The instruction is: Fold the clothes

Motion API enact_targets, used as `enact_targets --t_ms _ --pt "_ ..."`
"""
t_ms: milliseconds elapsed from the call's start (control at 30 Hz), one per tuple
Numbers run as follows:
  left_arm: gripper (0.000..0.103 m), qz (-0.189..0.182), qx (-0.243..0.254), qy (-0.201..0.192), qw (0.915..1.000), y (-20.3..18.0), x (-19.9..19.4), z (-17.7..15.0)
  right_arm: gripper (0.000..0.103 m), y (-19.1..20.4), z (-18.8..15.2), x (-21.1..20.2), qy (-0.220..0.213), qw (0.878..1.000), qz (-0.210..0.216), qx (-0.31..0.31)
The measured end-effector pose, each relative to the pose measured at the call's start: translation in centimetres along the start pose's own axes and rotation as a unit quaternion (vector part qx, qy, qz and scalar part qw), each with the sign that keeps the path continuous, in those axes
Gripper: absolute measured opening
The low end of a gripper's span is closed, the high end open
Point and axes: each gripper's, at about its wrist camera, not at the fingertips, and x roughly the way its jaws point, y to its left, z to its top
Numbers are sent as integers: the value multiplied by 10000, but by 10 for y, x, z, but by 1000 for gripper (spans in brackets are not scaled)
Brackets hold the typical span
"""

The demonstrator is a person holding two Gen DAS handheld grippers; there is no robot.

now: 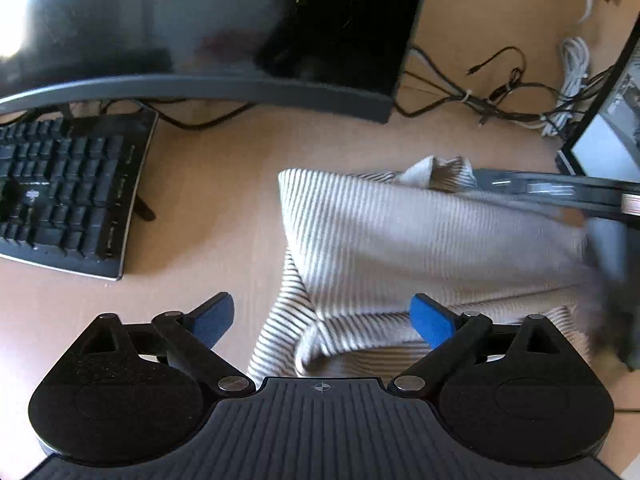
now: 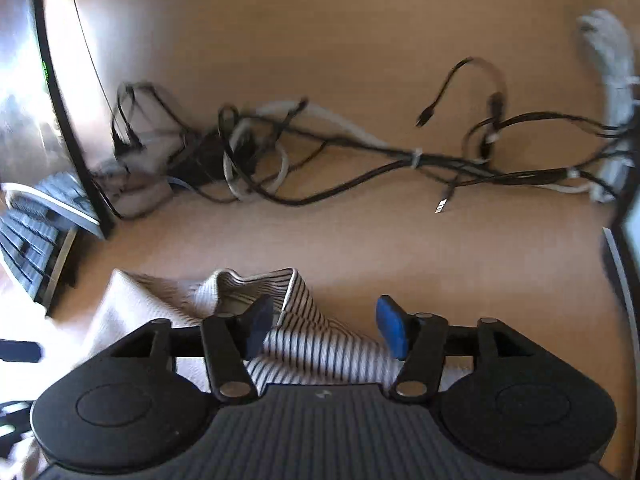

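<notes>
A white garment with thin dark stripes (image 1: pixel 400 232) lies crumpled on the wooden desk (image 1: pixel 208 184), one edge turned back so that bolder stripes show. My left gripper (image 1: pixel 324 318) hangs open over its near edge, and the right blue pad (image 1: pixel 432 320) is above the cloth. In the right wrist view the same garment (image 2: pixel 320 344) lies under my right gripper (image 2: pixel 326 328). That gripper is open, with a raised fold of cloth beside its left pad (image 2: pixel 258 328). The right tool's black body (image 1: pixel 560 196), blurred, reaches in over the garment's far right side.
A black keyboard (image 1: pixel 60 192) sits to the left of the garment, with a dark monitor (image 1: pixel 240 32) behind it. A tangle of black and white cables (image 2: pixel 360 152) runs across the desk beyond the cloth. A second screen's edge (image 1: pixel 600 148) stands at the right.
</notes>
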Motion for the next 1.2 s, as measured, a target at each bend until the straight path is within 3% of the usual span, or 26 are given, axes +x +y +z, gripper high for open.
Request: enact_targets --t_ms 33,133,200,233,333,533,633,700,767,967,1200 --pt "100 -32 -8 -1 10000 -1 -5 0 68 1 -1 8 76 10000 10 -33" --pt "102 -117 -51 -46 9999 -1 -18 -3 67 3 0 20 177 9998 74 -76" --pt "103 -181 -68 -52 9998 -3 -22 -5 49 5 0 21 205 9996 156 -100" --pt "103 -215 -71 -51 9997 -4 -23 -6 23 6 1 20 218 9994 236 -112" --pt "103 -236 -16 -29 9997 -6 -23 -10 9 15 2 3 30 9994 330 -131" --pt "103 -385 154 -87 9991 -5 -30 -13 8 21 -17 -79 -433 9922 1085 440" --pt "103 -471 212 -282 9983 -4 -41 -14 8 23 -60 -95 -81 9877 1331 821" --pt "103 -491 219 -410 9977 -2 -48 -14 8 27 -94 -92 189 9855 1326 1038" --pt "103 -518 242 -483 9972 -2 -53 -12 7 30 -113 -89 192 9820 1363 1291" --pt "103 -583 342 -587 9960 -4 -57 -9 6 40 -120 -98 122 9847 1186 1269" --pt "103 -575 -351 -1095 9917 19 -62 18 4 42 -142 -104 112 9860 1067 1276"
